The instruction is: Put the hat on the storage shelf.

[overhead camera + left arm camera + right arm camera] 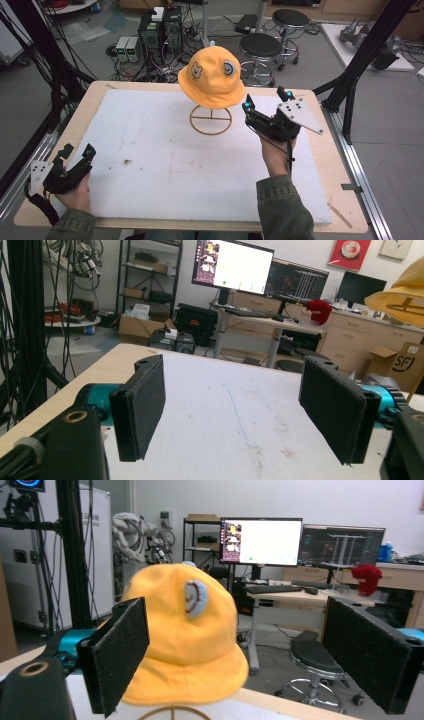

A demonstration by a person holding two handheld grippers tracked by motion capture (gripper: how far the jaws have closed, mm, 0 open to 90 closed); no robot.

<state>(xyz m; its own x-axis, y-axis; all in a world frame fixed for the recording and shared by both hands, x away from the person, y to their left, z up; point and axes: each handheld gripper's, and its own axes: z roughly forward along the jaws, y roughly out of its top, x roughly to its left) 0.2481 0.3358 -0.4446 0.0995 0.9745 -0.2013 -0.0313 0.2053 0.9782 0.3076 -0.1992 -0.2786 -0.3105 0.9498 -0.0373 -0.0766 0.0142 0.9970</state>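
Observation:
A yellow bucket hat (pixel 213 77) with cartoon patches sits on a gold wire stand (pixel 210 120) at the far middle of the table. My right gripper (pixel 265 98) is raised just right of the hat's brim, open, nothing between its jaws. In the right gripper view the hat (pixel 187 635) stands close ahead, partly behind the left pad (pixel 120 652); my right gripper (pixel 250 655) is open around empty air. My left gripper (pixel 77 152) rests near the table's front left corner, open and empty. The left gripper view shows my left gripper (pixel 232 407) over the white mat and the hat's brim (pixel 400 297) at far right.
A white foam mat (pixel 165 160) covers most of the wooden table (pixel 325 165). Black frame posts (pixel 360 55) stand beside the table on the right, and black stools (pixel 260 47) and computer cases (pixel 160 30) behind it.

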